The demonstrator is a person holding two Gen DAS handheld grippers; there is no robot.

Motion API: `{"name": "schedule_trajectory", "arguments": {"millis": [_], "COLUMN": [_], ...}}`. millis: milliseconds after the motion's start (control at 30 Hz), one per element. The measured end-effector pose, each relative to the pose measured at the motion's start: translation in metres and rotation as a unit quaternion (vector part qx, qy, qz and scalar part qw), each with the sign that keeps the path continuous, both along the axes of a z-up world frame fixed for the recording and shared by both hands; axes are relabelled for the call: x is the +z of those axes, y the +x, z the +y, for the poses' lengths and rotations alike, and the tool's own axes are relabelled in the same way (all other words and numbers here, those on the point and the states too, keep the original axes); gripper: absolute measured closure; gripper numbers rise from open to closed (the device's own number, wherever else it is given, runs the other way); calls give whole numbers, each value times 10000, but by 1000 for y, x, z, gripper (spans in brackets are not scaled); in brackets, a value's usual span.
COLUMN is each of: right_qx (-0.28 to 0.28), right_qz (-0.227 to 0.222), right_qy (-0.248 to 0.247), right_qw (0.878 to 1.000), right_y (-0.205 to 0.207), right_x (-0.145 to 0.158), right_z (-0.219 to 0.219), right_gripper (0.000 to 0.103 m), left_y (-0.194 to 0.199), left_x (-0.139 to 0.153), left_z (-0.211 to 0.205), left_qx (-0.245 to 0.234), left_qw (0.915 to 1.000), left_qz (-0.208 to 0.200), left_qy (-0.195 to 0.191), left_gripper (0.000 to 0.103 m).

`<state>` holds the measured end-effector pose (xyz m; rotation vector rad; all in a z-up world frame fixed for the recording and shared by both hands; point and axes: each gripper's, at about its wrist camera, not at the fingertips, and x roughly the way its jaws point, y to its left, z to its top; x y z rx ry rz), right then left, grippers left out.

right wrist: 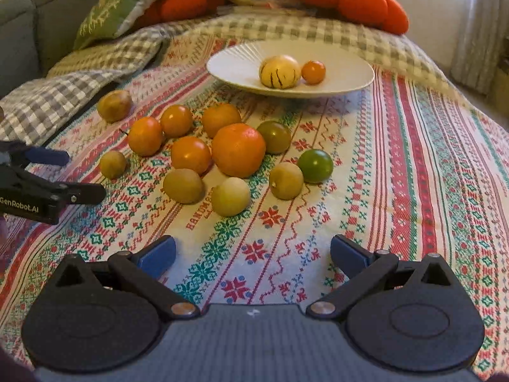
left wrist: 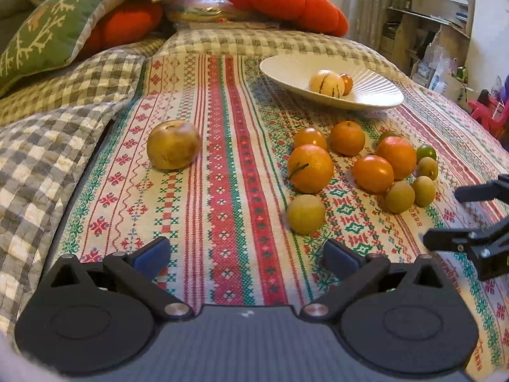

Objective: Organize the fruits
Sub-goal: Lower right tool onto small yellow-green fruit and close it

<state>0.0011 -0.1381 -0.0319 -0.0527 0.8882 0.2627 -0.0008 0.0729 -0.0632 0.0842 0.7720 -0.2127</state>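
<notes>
A white ribbed plate (left wrist: 375, 95) (right wrist: 235, 67) at the back holds a pale striped melon (left wrist: 326, 83) (right wrist: 280, 71) and a small orange tomato (right wrist: 313, 72). Several orange, yellow-green and green fruits lie loose on the patterned cloth, among them a big orange (right wrist: 238, 150) (left wrist: 396, 157) and a green tomato (right wrist: 315, 165). A brownish fruit (left wrist: 173, 149) (right wrist: 114, 105) lies apart to the left. My left gripper (left wrist: 246, 259) (right wrist: 81, 175) is open and empty over the cloth. My right gripper (right wrist: 253, 254) (left wrist: 442, 216) is open and empty in front of the pile.
The patterned cloth (left wrist: 222, 191) covers a checked quilt (left wrist: 47, 146). Green embroidered pillow (left wrist: 47, 28) and orange plush cushions (left wrist: 286, 0) are piled at the back. Shelves with clutter (left wrist: 429, 31) stand at the far right.
</notes>
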Motion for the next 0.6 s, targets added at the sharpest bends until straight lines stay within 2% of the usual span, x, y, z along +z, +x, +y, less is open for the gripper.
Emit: {"name": "schedule_trajectory", "arguments": {"millis": [167, 433, 533, 600], "right_qx": [-193, -60, -12, 53], "right_qz": [-88, -212, -263, -279], "right_qy": [-63, -193, -231, -232], "right_qw": [9998, 9996, 9994, 9993], "right_y": [2, 6, 7, 8], "right_x": [0, -1, 2, 3], "right_z": [7, 15, 17, 19], "right_gripper": [0, 3, 12, 22], "left_y": [7, 8, 10, 12], "left_x": [3, 3, 3, 4], "left_z": [-5, -26, -29, -30], "left_qx": [-54, -564, -591, -616], "left_qw": [9998, 9982, 9980, 9979], "left_qz": [174, 198, 210, 197], "left_qy": [27, -6, -14, -31], "left_gripper": [7, 7, 8, 12]}}
